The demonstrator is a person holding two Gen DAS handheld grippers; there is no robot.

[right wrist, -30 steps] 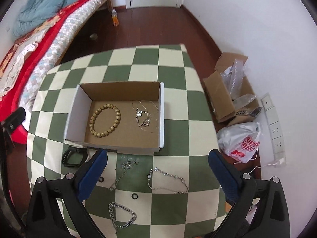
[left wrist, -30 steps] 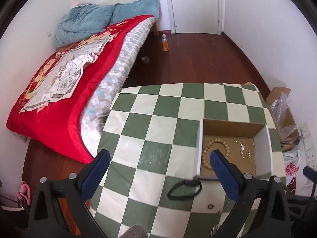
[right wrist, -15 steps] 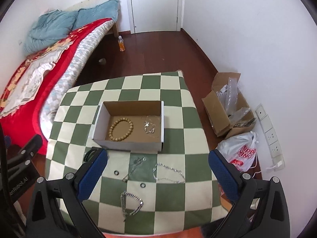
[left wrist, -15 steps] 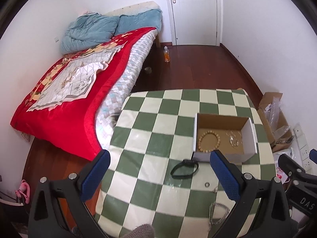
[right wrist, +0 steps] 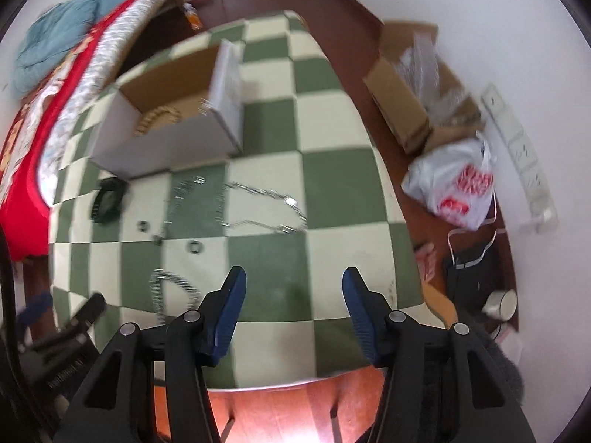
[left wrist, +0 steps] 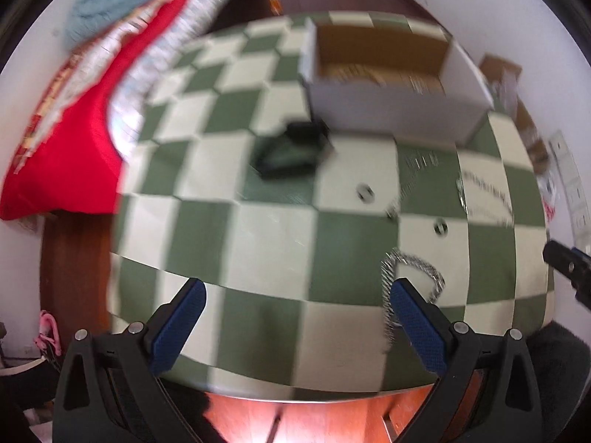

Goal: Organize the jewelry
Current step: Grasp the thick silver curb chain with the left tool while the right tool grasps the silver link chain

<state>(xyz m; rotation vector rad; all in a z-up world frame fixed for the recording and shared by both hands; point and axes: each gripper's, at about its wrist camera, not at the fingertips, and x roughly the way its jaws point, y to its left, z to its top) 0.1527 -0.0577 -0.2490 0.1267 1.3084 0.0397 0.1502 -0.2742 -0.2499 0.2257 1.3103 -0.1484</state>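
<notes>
1. The left tool [left wrist: 297, 301] hangs with its jaws spread wide and nothing between them, low in the left wrist view over the near edge of the checkered surface [left wrist: 258, 243].
2. A heavy silver chain bracelet [left wrist: 410, 277] lies just above the left tool's right-hand pad, at lower right of that frame, partly hidden behind the pad.
3. A black band [left wrist: 291, 151] sits at centre frame, just in front of the cardboard box [left wrist: 391, 99], which fills the upper right.
4. Two small rings [left wrist: 365, 192] [left wrist: 440, 227] and a thin chain [left wrist: 484, 195] lie on the squares right of centre; motion blur hides finer detail.
5. The right tool [right wrist: 293, 289] is also open and empty, low in the right wrist view, above bare green and cream squares.
6. In that view, a looped silver necklace [right wrist: 266, 208] lies above the right tool at mid frame, and the chain bracelet [right wrist: 170, 288] lies to its lower left.
7. A beaded bracelet [right wrist: 157, 120] shows inside the box at upper left.
8. The surface's near edge runs just below both tools, with wooden floor [right wrist: 280, 406] beneath; its right edge drops to the floor beside a plastic bag [right wrist: 458, 184].
</notes>
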